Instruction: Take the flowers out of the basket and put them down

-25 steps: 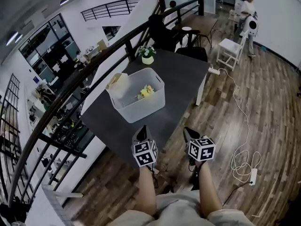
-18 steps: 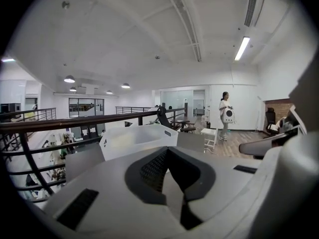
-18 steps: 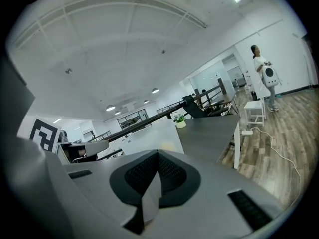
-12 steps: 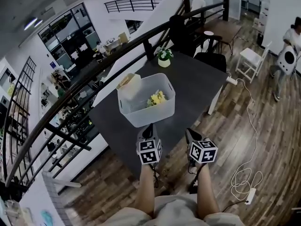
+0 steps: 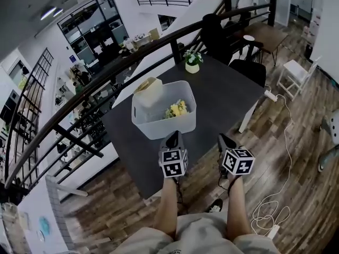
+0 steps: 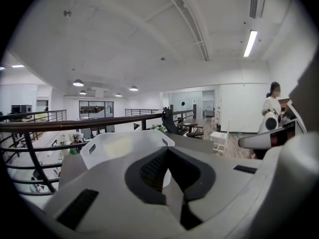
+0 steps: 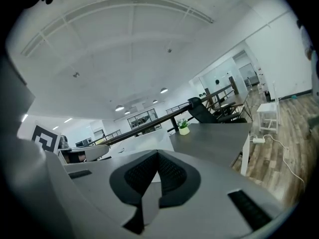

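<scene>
Over a dark table (image 5: 222,97) beside a mezzanine railing (image 5: 174,49), the head view shows yellow flowers (image 5: 176,109) lying inside a white basket (image 5: 159,128), toward its right side, with a beige object (image 5: 148,86) at the far left corner. A potted plant (image 5: 192,62) stands at the table's far edge, well apart from the basket. The left gripper (image 5: 172,136) points at the basket's near wall, and the right gripper (image 5: 221,139) is held beside it over bare tabletop. The left gripper view shows that gripper's jaws closed together with nothing between them, the basket's rim (image 6: 124,142) rising just beyond and a person (image 6: 272,108) standing far off to the right. The right gripper view shows its jaws likewise pressed together and empty, aimed across the table toward the potted plant.
</scene>
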A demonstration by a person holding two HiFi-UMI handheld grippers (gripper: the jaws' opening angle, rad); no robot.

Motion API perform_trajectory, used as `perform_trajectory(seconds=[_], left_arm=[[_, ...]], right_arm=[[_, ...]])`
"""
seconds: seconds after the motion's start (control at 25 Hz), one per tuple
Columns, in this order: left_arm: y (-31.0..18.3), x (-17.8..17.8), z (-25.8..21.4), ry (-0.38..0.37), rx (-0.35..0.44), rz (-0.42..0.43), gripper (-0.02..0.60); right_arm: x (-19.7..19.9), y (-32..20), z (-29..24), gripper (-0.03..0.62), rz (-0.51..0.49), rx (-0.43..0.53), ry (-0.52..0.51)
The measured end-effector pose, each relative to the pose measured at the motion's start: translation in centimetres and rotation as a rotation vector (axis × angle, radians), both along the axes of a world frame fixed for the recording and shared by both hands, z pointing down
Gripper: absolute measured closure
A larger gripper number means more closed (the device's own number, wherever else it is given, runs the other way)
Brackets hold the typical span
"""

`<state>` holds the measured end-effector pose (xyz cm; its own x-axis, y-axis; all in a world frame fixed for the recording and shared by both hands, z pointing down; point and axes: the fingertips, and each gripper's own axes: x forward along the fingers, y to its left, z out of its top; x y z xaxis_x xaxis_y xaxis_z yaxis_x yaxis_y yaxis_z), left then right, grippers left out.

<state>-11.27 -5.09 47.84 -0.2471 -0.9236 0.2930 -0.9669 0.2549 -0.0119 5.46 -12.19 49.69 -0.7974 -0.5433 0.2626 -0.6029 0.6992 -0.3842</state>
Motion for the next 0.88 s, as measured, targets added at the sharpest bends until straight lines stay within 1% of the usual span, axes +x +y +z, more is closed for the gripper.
perform_trajectory(seconds=[0.36, 0.56, 0.72, 0.88], left_arm=[[-0.7, 2.4, 1.5, 0.018, -0.004, -0.115, 0.557], [-0.1, 2.6, 1.3, -0.009, -0.026, -0.144, 0.557], [0.2, 2.1, 1.1, -0.007, -0.024, -0.181, 0.557], [-0.9, 2.5, 1.9, -0.007, -0.042, -0.176, 0.557]], right_arm=[[2.1, -3.1, 1.3, 0.574, -0.105, -0.008, 0.008], [2.5, -3.5, 1.2, 0.574, -0.126, -0.023, -0.027], [1.9, -3.4, 1.5, 0.574, -0.161, -0.024, -0.038], [1.7, -3.7, 2.3, 0.574, -0.181, -0.036, -0.028]])
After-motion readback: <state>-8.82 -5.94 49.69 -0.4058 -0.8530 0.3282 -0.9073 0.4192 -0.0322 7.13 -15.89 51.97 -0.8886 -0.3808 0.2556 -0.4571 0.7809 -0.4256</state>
